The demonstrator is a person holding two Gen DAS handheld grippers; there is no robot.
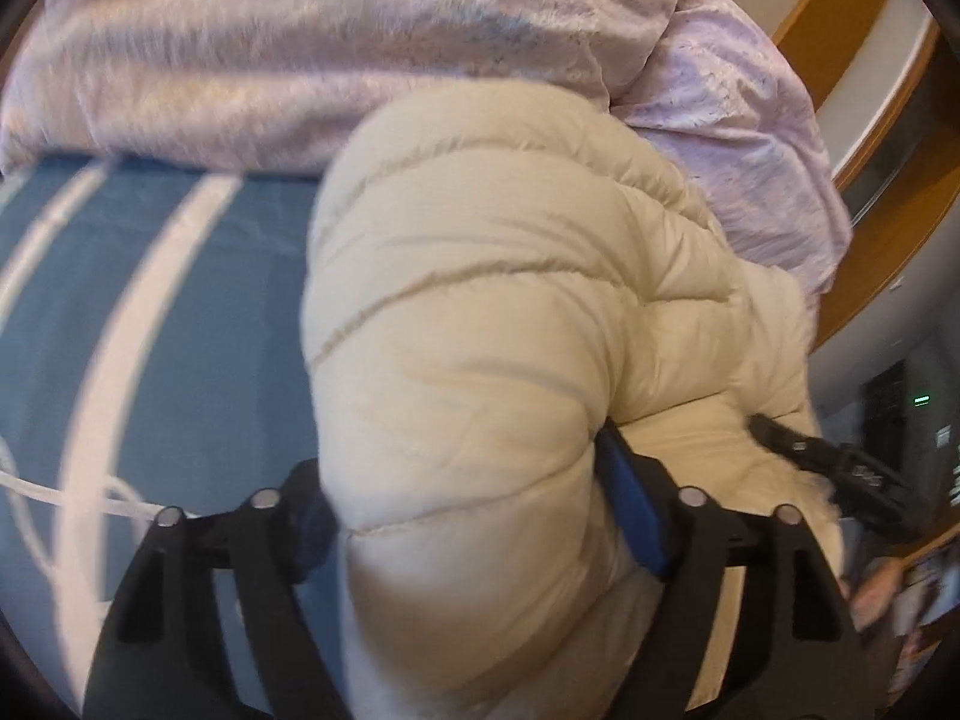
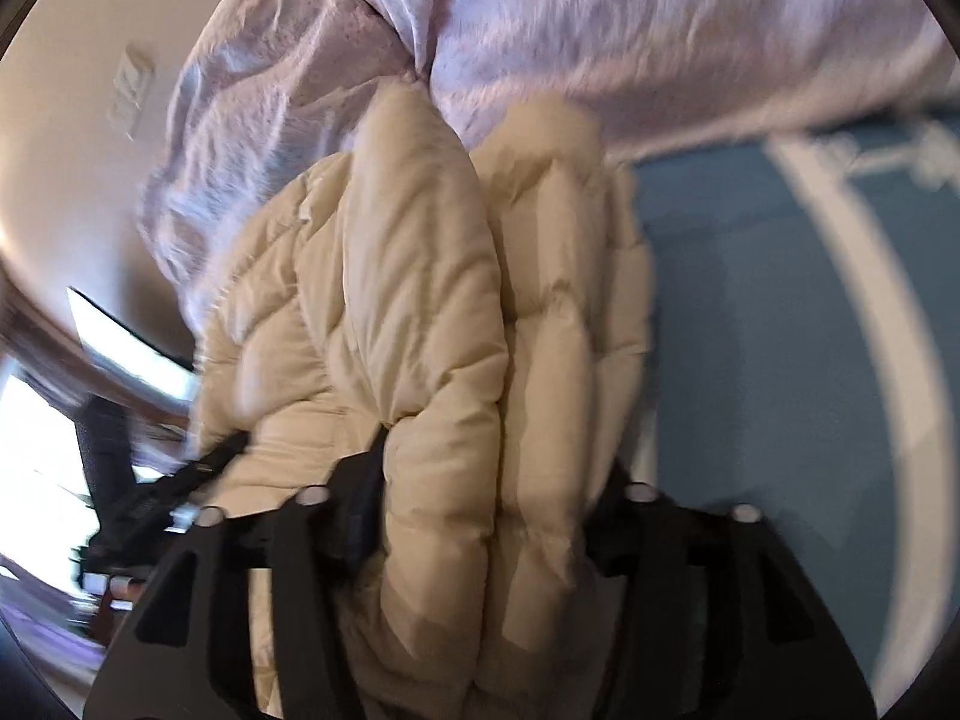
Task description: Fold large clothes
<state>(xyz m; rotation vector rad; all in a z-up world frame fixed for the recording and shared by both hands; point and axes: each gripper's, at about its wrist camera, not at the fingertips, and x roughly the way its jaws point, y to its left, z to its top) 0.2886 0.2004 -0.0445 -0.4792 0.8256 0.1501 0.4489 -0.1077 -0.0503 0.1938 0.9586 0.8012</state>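
Centrally, one cream puffer jacket (image 1: 480, 312) on a blue bedsheet (image 1: 180, 312), one lilac duvet (image 1: 300, 48) at twelve o'clock, two grippers — left gripper (image 1: 468, 516) and right gripper (image 2: 492, 510) — both spread, jacket bulging between their fingers.

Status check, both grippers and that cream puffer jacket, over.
Left gripper and right gripper both straddle the cream puffer jacket, grip unclear. Jacket bunched on blue sheet. Lilac duvet crowds behind.

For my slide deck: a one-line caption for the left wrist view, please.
Left gripper astride a puffy cream jacket on a blue-and-white bedsheet, lilac duvet bunched behind.
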